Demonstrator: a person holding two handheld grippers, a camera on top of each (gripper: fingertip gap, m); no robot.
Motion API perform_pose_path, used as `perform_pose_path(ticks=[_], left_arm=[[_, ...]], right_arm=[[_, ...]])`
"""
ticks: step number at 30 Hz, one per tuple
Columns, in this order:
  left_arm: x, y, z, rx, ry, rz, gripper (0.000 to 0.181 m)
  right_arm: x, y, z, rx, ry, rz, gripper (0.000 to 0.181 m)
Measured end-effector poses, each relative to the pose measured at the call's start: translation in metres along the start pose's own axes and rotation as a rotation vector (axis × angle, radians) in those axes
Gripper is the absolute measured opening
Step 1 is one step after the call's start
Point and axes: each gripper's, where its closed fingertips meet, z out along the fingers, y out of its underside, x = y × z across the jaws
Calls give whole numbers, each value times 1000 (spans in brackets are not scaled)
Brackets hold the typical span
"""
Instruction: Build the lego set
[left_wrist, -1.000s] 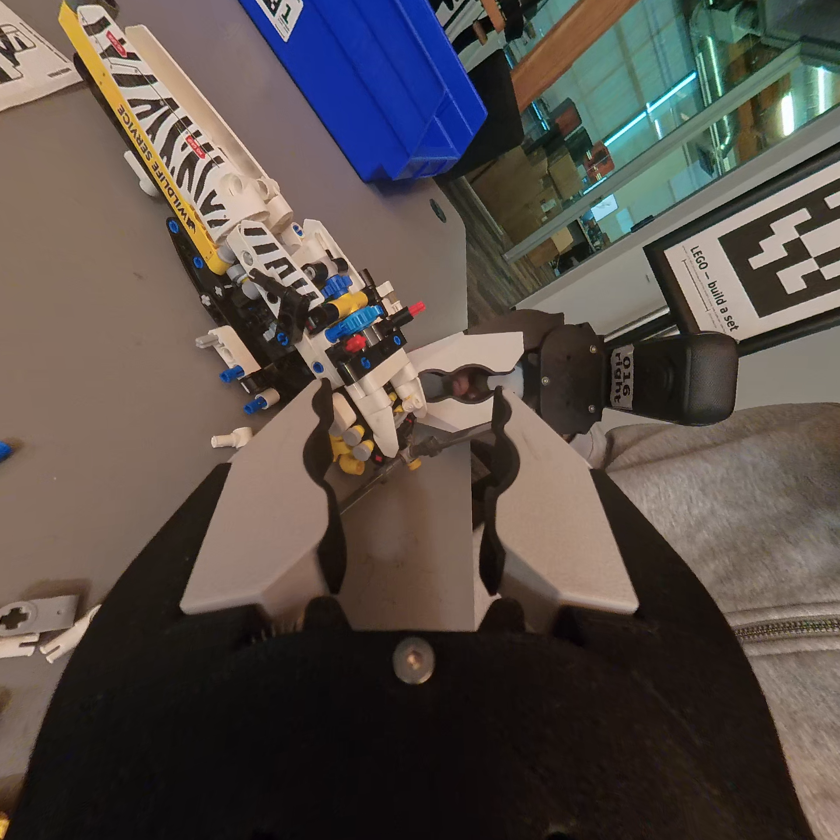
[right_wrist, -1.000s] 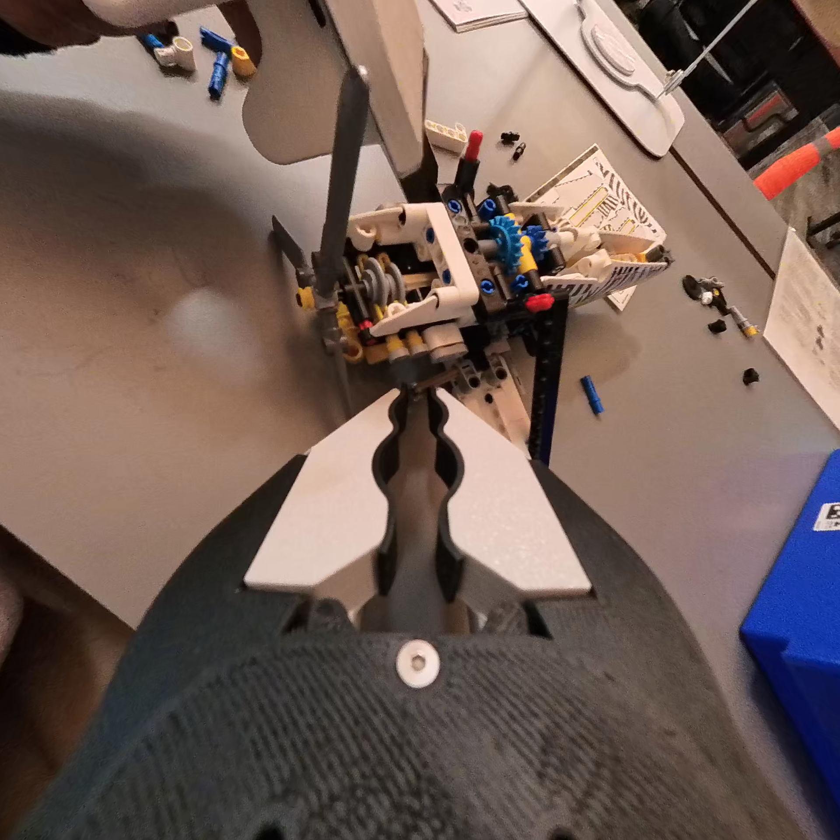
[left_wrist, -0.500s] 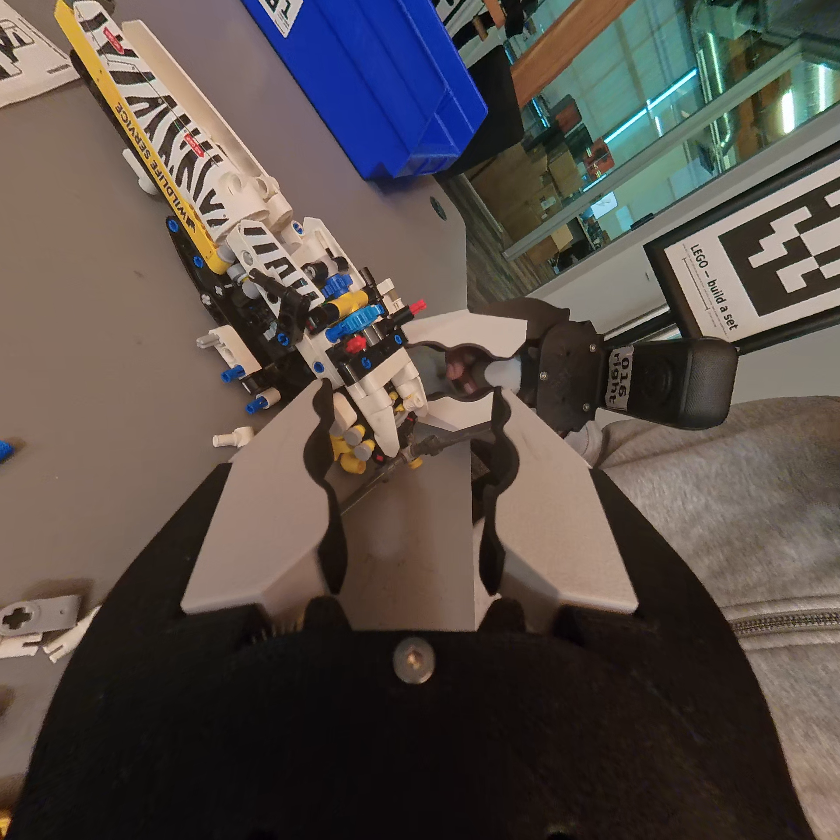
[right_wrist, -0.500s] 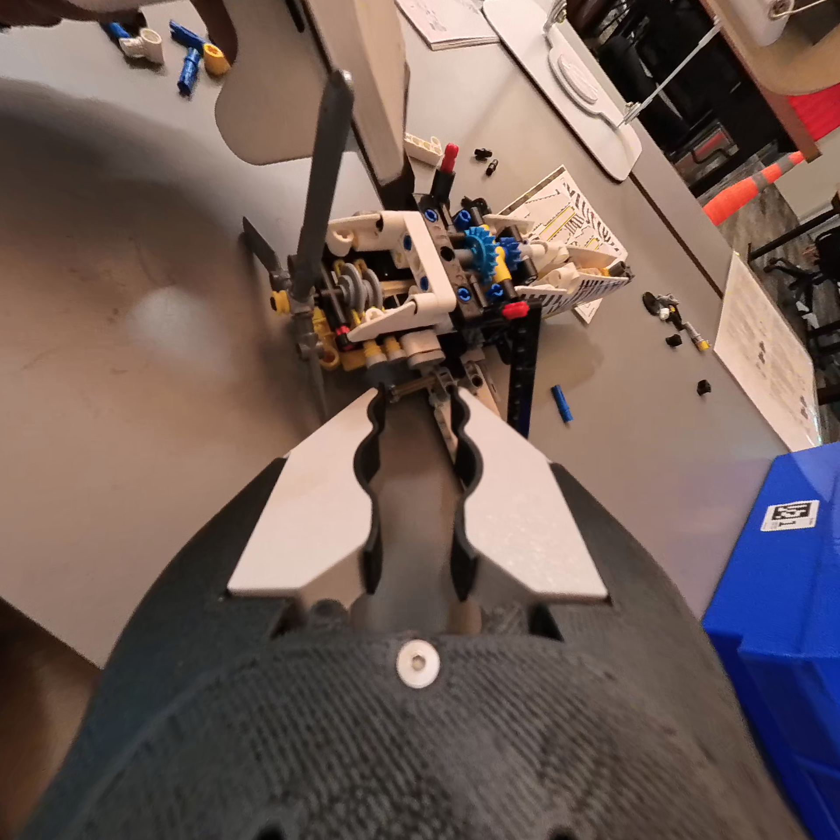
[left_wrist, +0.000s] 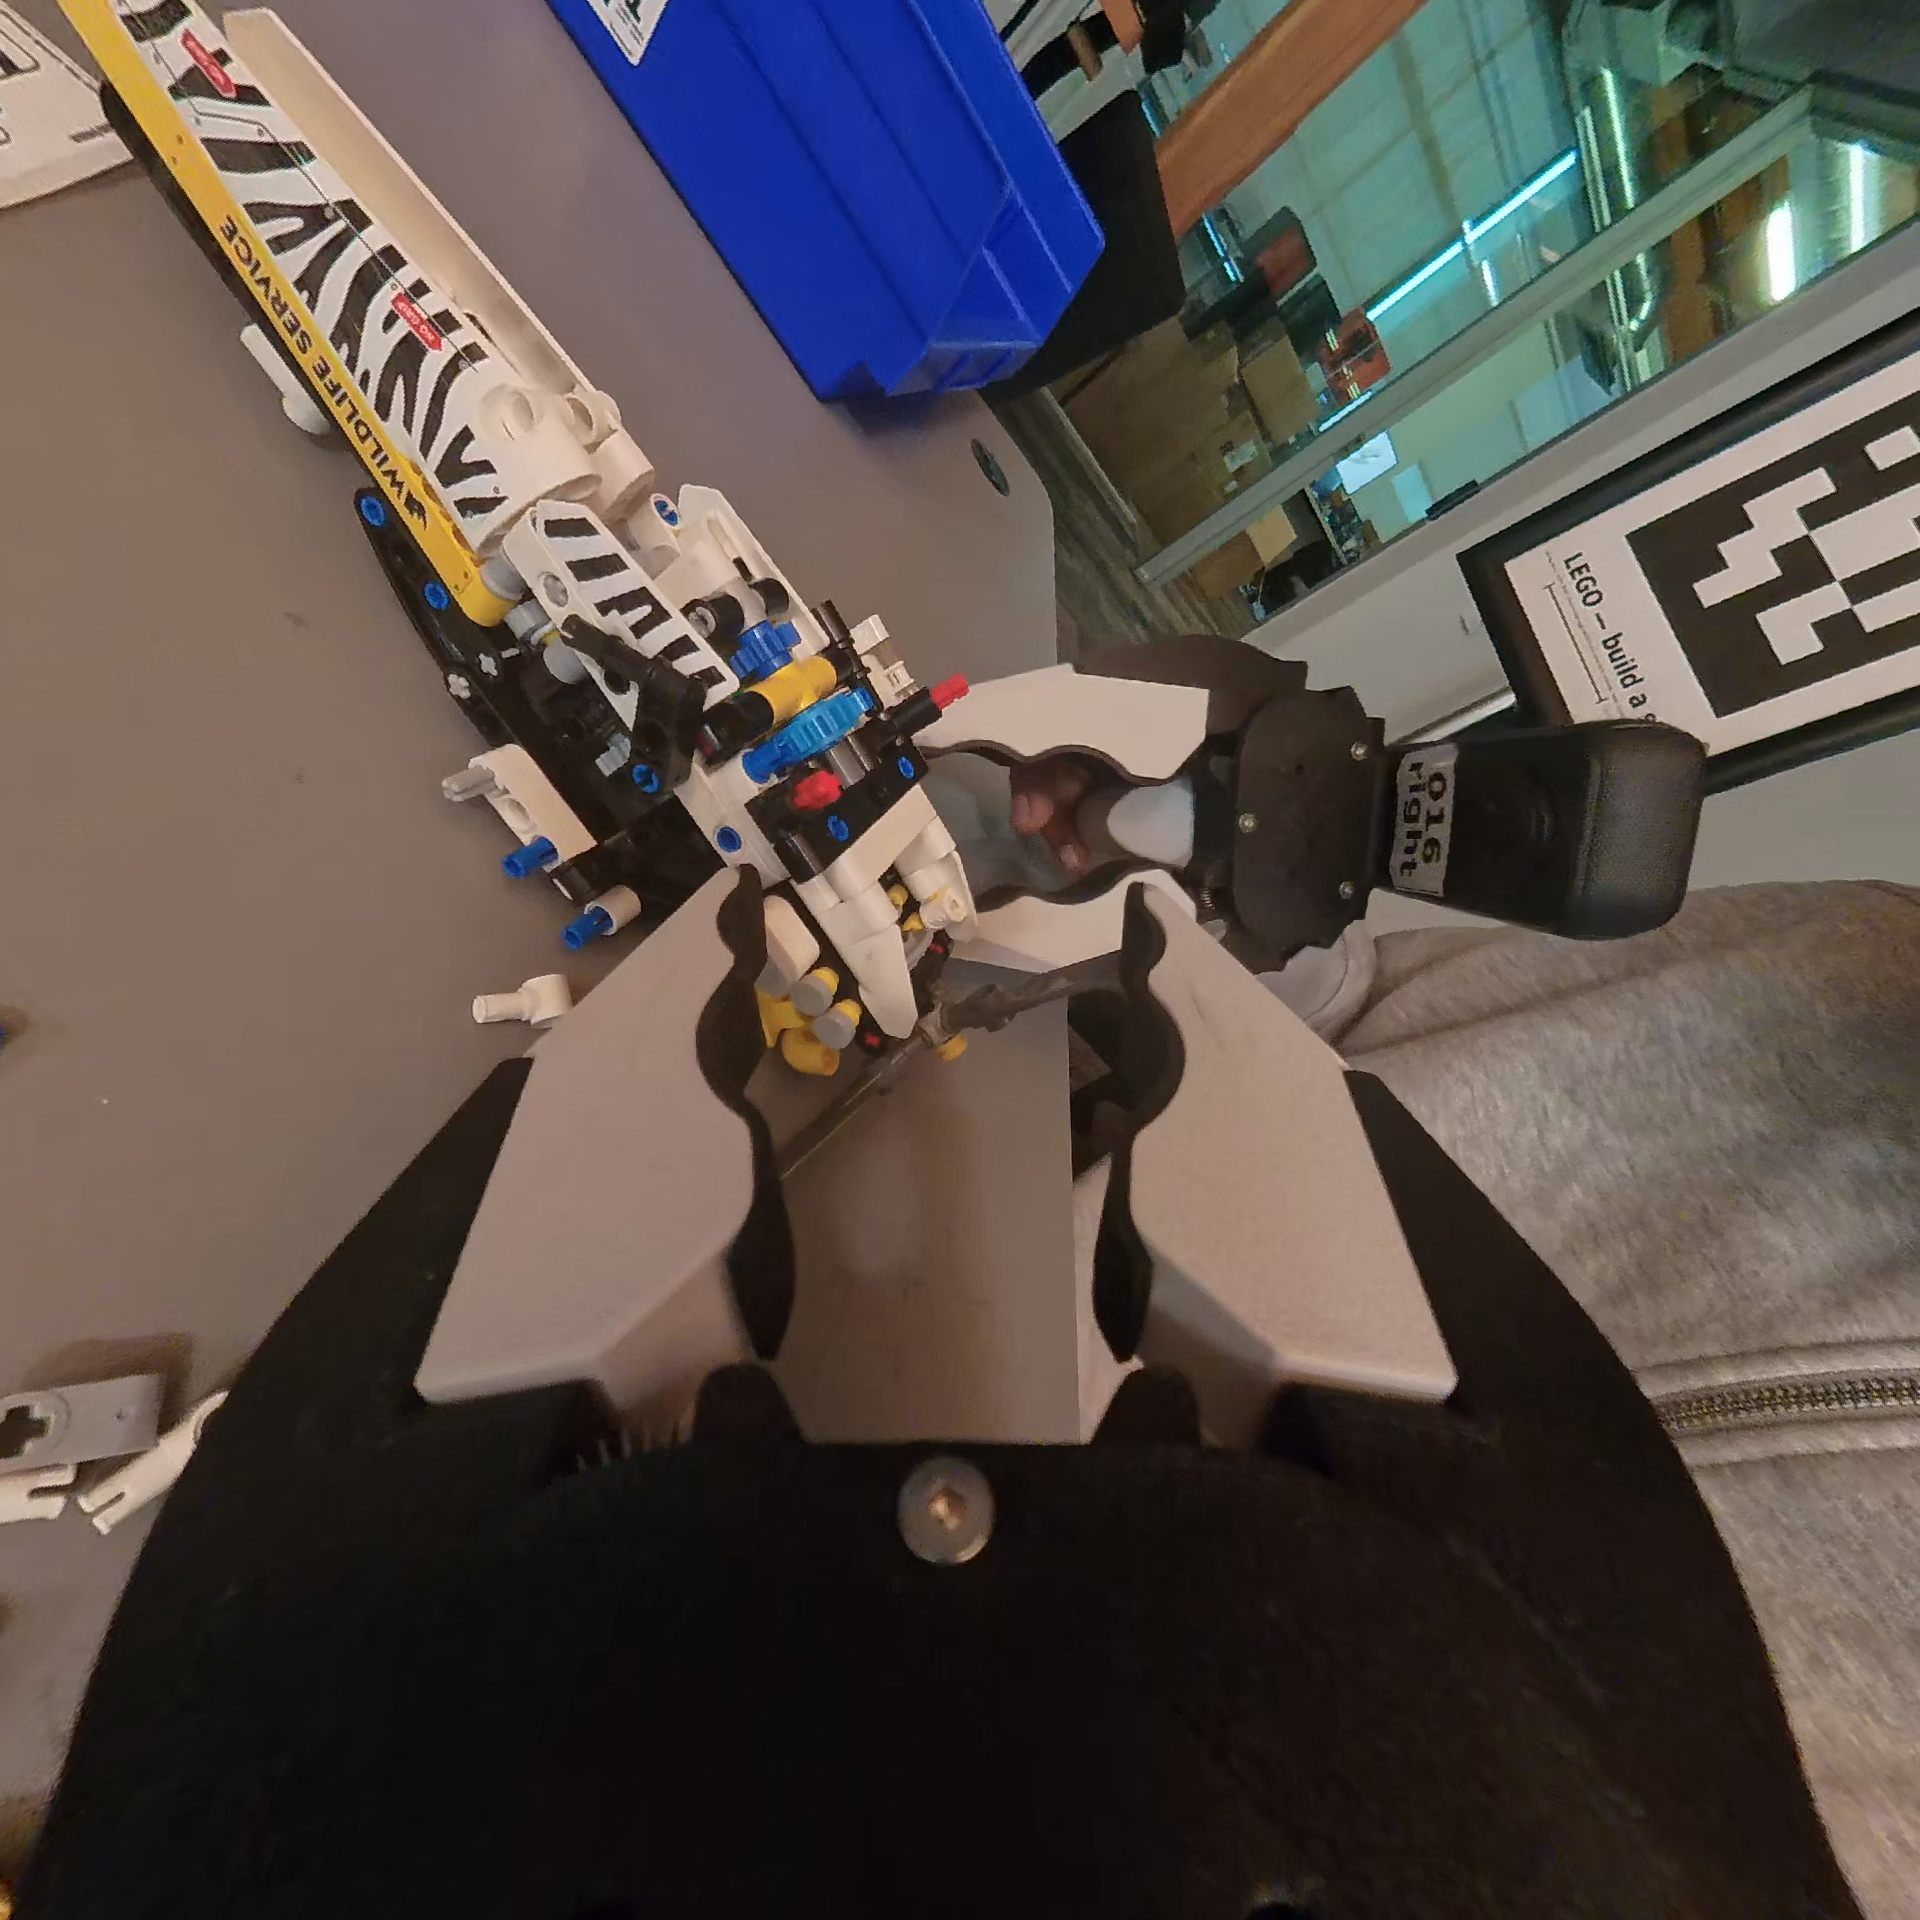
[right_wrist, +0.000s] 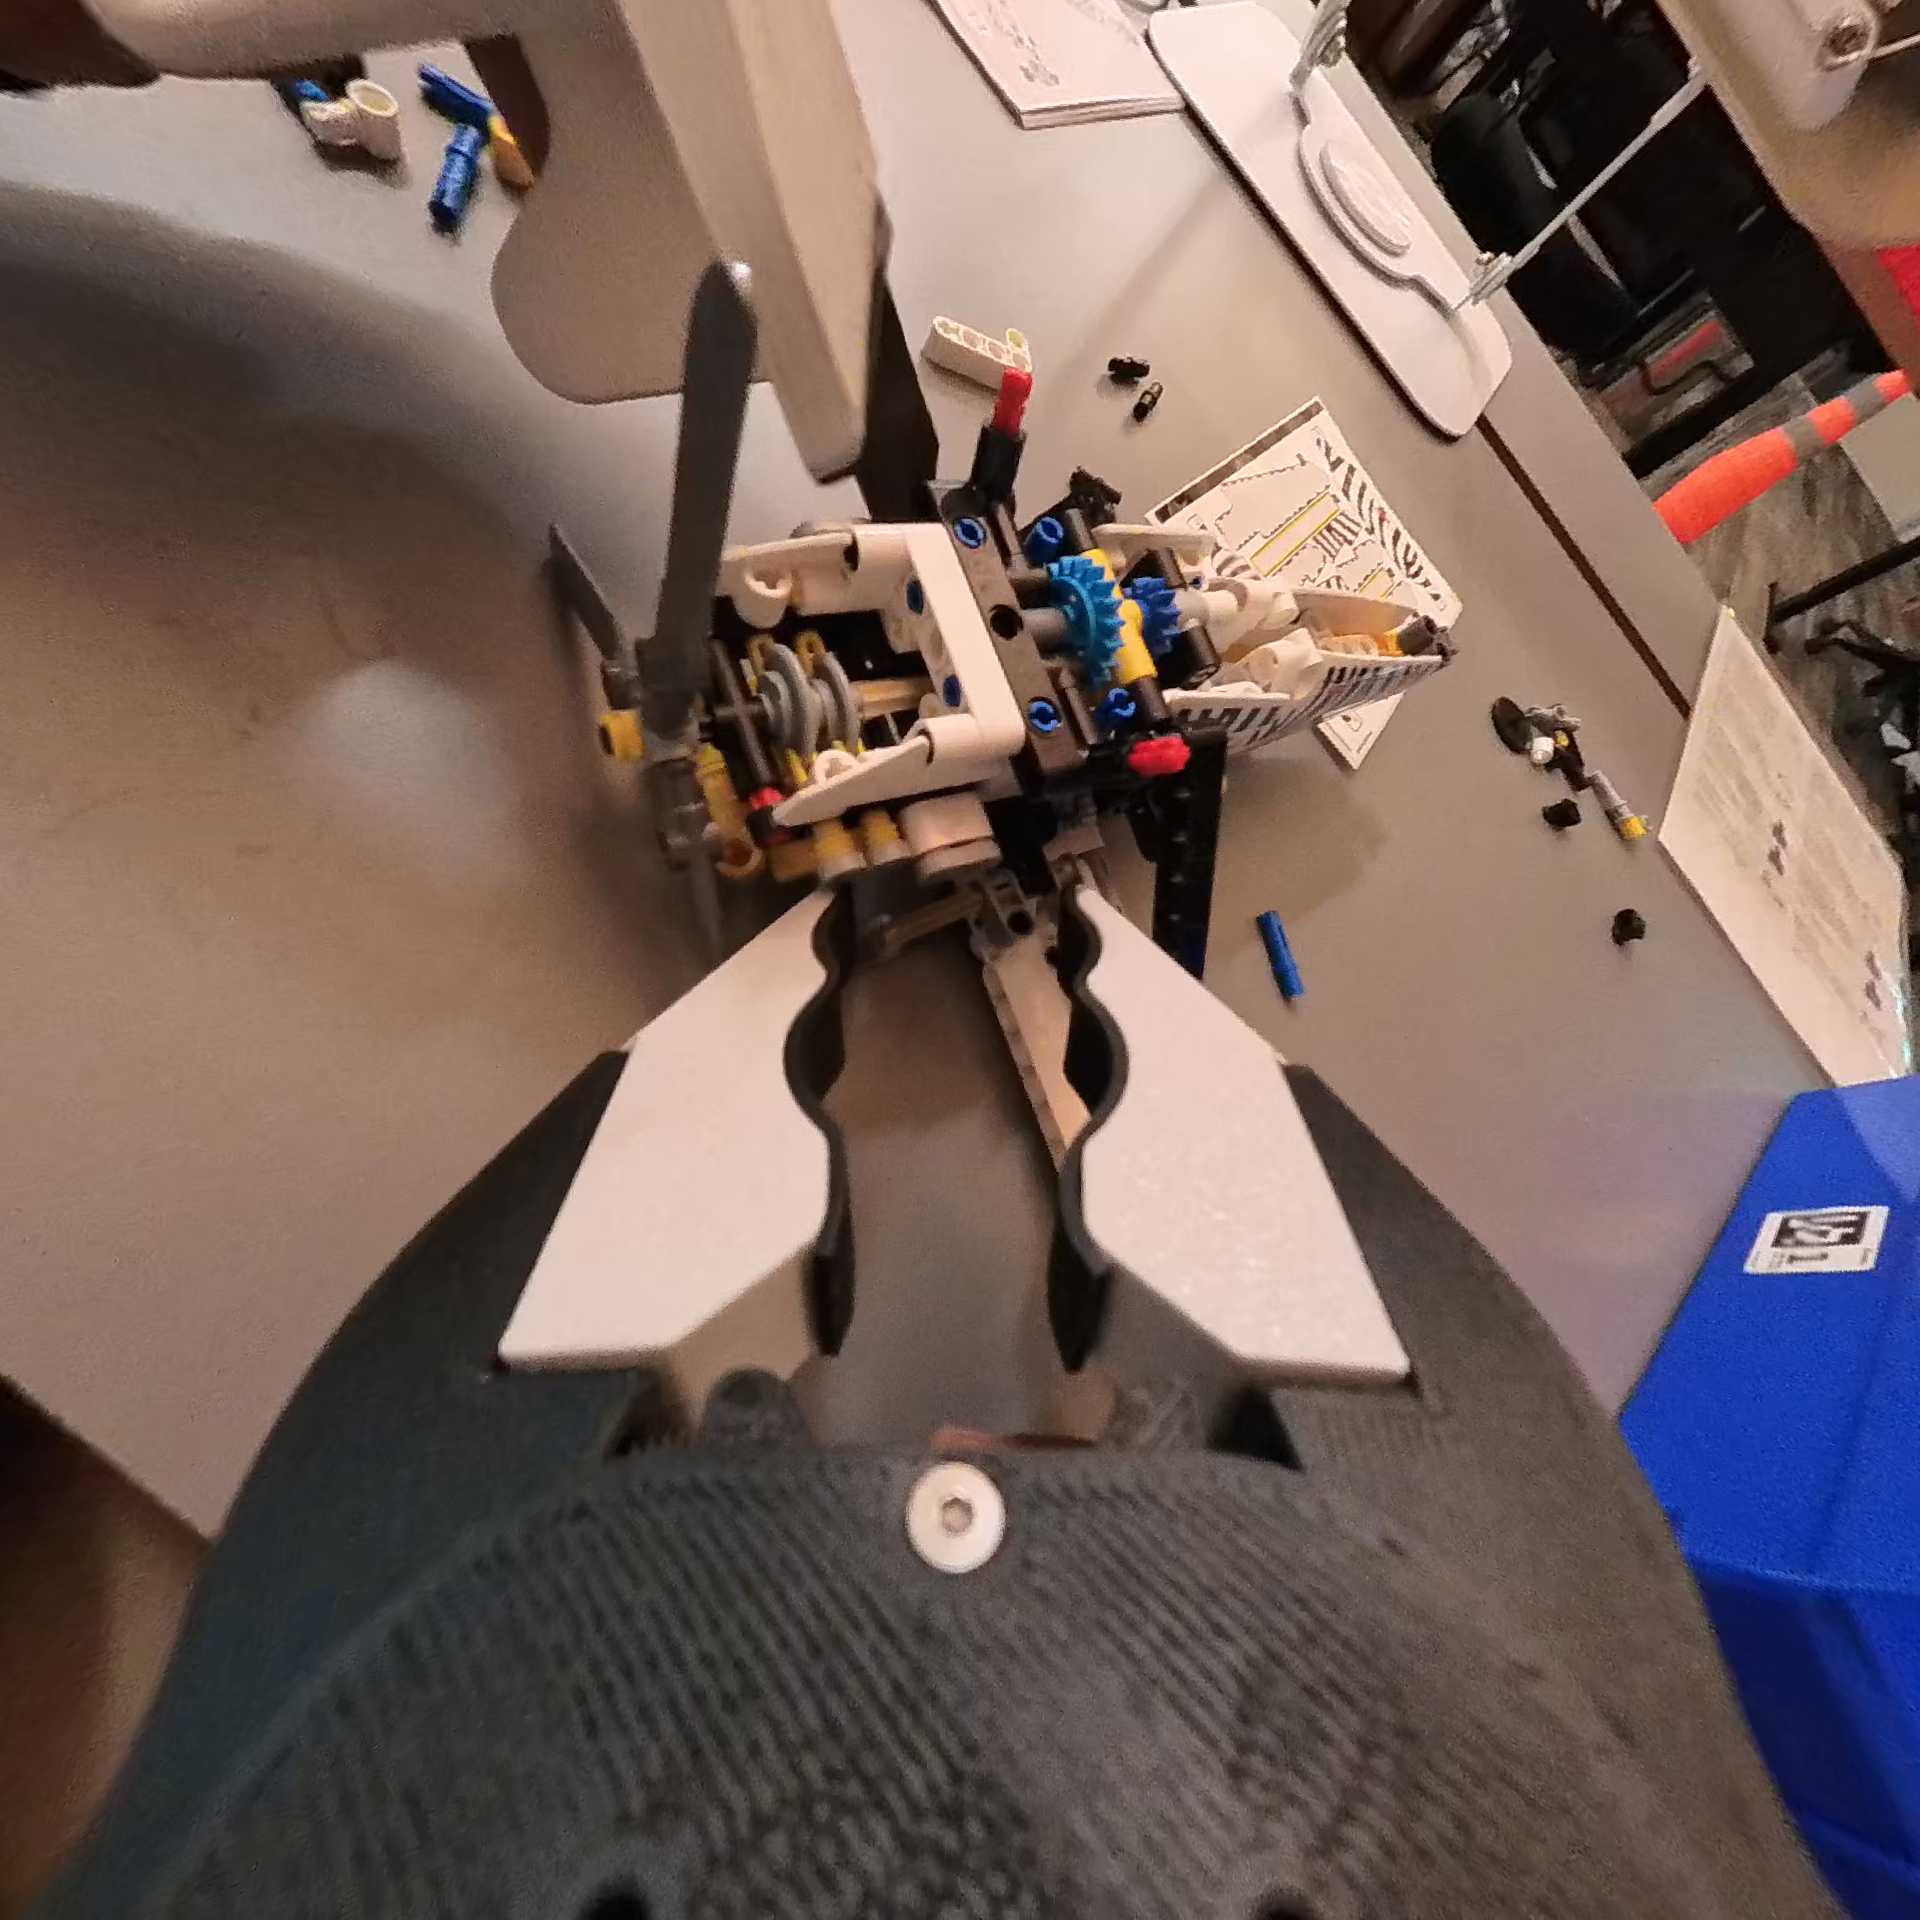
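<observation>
A zebra-striped white, black and yellow lego plane model (left_wrist: 582, 582) lies on the grey table (left_wrist: 156, 831). Its nose, with a dark grey propeller (right_wrist: 707, 499), points at me in the left wrist view. My left gripper (left_wrist: 935, 935) is open, and the nose sits between its fingertips. Its fingers (right_wrist: 800, 260) show at the top of the right wrist view. My right gripper (right_wrist: 956, 914) is open and empty, its tips at the underside of the model (right_wrist: 987, 665). It also shows in the left wrist view (left_wrist: 951, 821), beside the nose.
A blue bin (left_wrist: 862, 177) stands behind the model and shows at the right (right_wrist: 1787, 1403). A sticker sheet (right_wrist: 1309, 530), a blue pin (right_wrist: 1280, 954), a white beam (right_wrist: 977, 345) and paper sheets (right_wrist: 1787, 852) lie around. A person's grey sleeve (left_wrist: 1662, 1143) is close by. Tip to tip, the grippers are about 6 centimetres apart. It is some 9 centimetres from my right tips to the blue pin (right_wrist: 1280, 954).
My right gripper has gone from shut to open at the model's underside and has shifted a little. My left gripper stays open around the nose.
</observation>
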Motion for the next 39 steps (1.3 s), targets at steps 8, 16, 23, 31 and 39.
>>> perform_pose_path(ticks=[8, 16, 23, 31, 39], left_arm=[[1, -2, 1, 7, 9, 3, 67], [0, -1, 0, 17, 25, -12, 66], [1, -3, 1, 13, 44, -16, 65], [-2, -2, 2, 14, 56, -34, 64], [-2, -2, 1, 18, 66, -40, 64]], right_arm=[[2, 4, -11, 104, -105, 28, 53], [2, -1, 0, 128, -209, -44, 55], [0, 0, 4, 86, -243, -31, 57], [-1, 5, -1, 84, -255, -16, 53], [-3, 9, 0, 93, -287, 14, 42]])
